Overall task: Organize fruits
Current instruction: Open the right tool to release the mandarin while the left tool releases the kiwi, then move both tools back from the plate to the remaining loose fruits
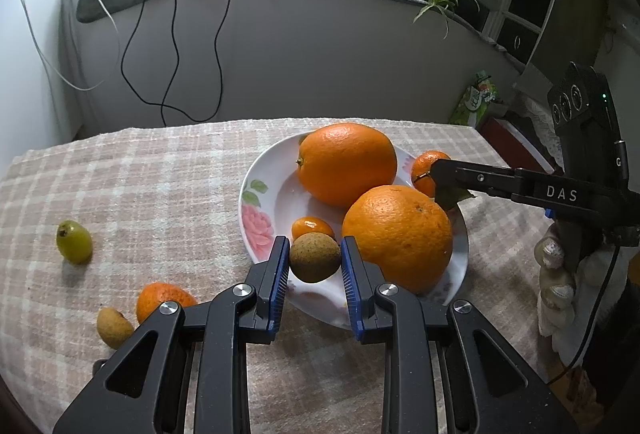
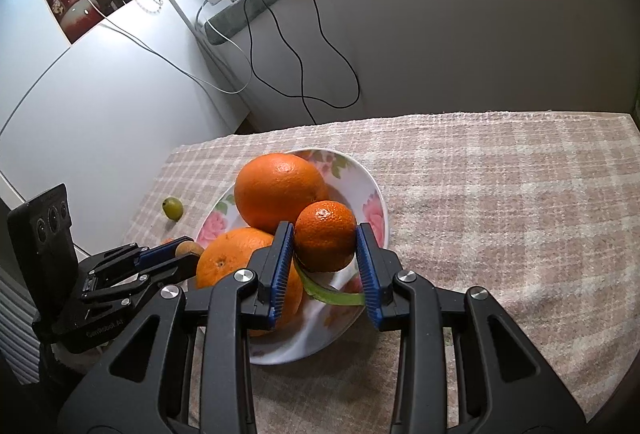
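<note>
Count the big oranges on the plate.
2. One big orange sits at the far side of the flowered plate, the other big orange at the near side. None seems hidden.

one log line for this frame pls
left gripper: shut on brown fruit | right gripper: shut on tangerine | both over plate

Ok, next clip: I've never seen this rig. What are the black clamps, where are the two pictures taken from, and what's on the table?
No robot: a person holds hand-operated tongs in each hand, each with a camera looking along its fingers. The left tongs grip a small brownish fruit; the right tongs grip a leafy mandarin. Both hang over a flowered plate holding two large oranges and a small mandarin. A green fruit, another mandarin and a brown fruit lie on the checked cloth.
</note>
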Motion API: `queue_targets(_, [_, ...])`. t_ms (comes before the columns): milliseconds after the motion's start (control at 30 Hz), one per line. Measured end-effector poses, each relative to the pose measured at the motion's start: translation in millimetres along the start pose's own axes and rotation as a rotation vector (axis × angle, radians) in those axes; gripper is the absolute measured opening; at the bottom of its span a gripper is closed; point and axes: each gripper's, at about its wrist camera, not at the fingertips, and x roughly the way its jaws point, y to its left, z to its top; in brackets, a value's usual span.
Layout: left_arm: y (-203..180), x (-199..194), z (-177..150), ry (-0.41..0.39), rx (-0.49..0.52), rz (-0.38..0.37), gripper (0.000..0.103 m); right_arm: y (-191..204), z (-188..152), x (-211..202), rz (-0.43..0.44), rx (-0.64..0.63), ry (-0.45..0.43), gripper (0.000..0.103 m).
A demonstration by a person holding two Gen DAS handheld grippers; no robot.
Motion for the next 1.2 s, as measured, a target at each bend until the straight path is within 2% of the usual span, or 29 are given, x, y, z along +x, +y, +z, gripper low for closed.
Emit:
queue_targets(533, [-1.3,0.3,0.7,0.005,0.009,0.017,0.025,1.4,2.1,1.6,-0.007,-0.001,-0.002,0.036])
queue_targets(600, [-1.4,0.2,0.8,0.002,0.008,0.016,0.031,0.4,3.1,-0.6,-0.004,0.003,-0.008,0.039])
queue_targets(633, [-1.5,-0.4,1.0,0.001,0.008,0.016,0.032,0.0,3.3,-1.5,-0.006,0.005,-0.011,0.043])
queue_targets(700, [-1.7,-0.8,1.1,-0.001,0.008,0.015,0.042,0.2,3.8,-3.6,-0.009,0.004,-0.018,0.057])
queue_targets(733, [-1.6,-1.2,1.1,-0.003,0.009,0.021,0.044,0.5,3.7,-4.8,-0.012,0.003,-0.023,0.067])
queue_targets(767, [-1.3,-1.8,0.9,-0.004,0.007,0.022,0.046,1.2,3.7,-6.3,-0.014,0.001,-0.030,0.073])
queue_targets(967, [0.9,-3.5,0.0,-0.003,-0.002,0.018,0.046,2.3,3.8,-10.1,-0.018,0.001,-0.043,0.085])
queue_targets(1200, [1.6,-6.8,-1.5,-0.006,-0.007,0.016,0.053,4.5,4.3,-13.1,-0.020,0.005,-0.051,0.087])
